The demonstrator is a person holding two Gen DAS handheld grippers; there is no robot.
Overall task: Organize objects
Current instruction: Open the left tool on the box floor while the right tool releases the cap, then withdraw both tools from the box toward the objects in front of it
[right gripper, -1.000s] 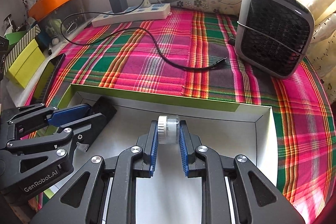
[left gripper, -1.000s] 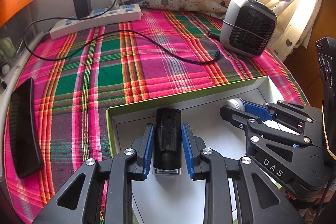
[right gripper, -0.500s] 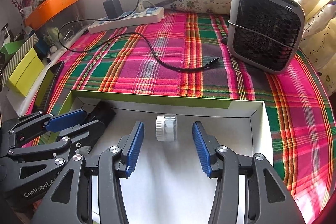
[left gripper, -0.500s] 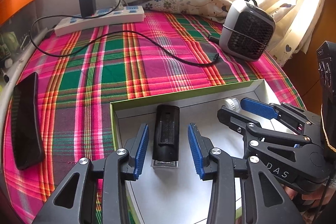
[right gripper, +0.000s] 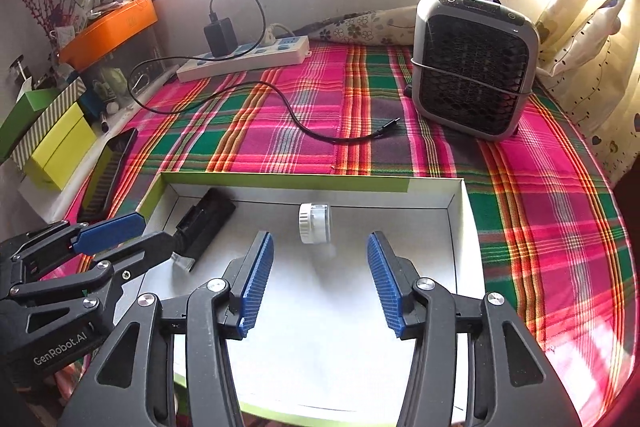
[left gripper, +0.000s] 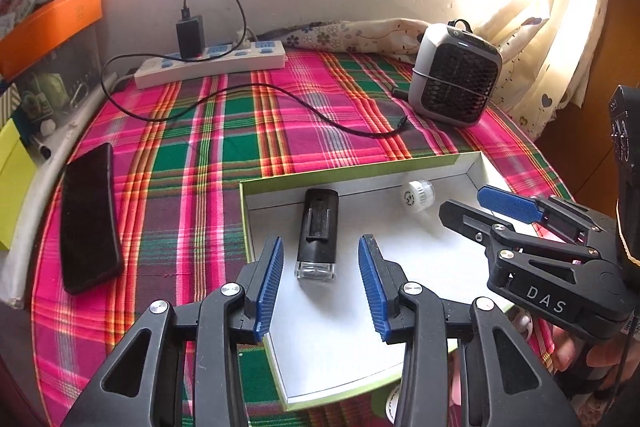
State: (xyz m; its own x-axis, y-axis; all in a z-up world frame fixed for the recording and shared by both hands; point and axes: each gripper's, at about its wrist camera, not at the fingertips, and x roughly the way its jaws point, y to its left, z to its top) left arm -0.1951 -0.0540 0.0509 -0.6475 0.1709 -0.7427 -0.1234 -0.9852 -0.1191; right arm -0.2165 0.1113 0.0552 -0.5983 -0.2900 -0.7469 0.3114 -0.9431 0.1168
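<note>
A shallow green-rimmed white box [left gripper: 362, 175] [right gripper: 280, 181] lies on the plaid cloth. Inside it lie a black oblong device with a clear end [left gripper: 318, 231] [right gripper: 204, 223] at the left and a small white round jar [left gripper: 417, 195] [right gripper: 314, 223] near the far wall. My left gripper [left gripper: 320, 253] is open and empty, just behind the black device. My right gripper [right gripper: 320, 247] is open and empty, just behind the jar; it also shows in the left wrist view [left gripper: 472, 205].
A black phone [left gripper: 90, 213] lies left of the box. A grey mini fan [right gripper: 472, 67], a white power strip [left gripper: 210, 65] with a black charger and cable [left gripper: 280, 99] sit at the back. Yellow and green boxes [right gripper: 60, 151] stand off the left edge.
Both grippers opened and let go: the left released the black device, the right released the white jar. Both then pulled back and up; the objects stay in the box.
</note>
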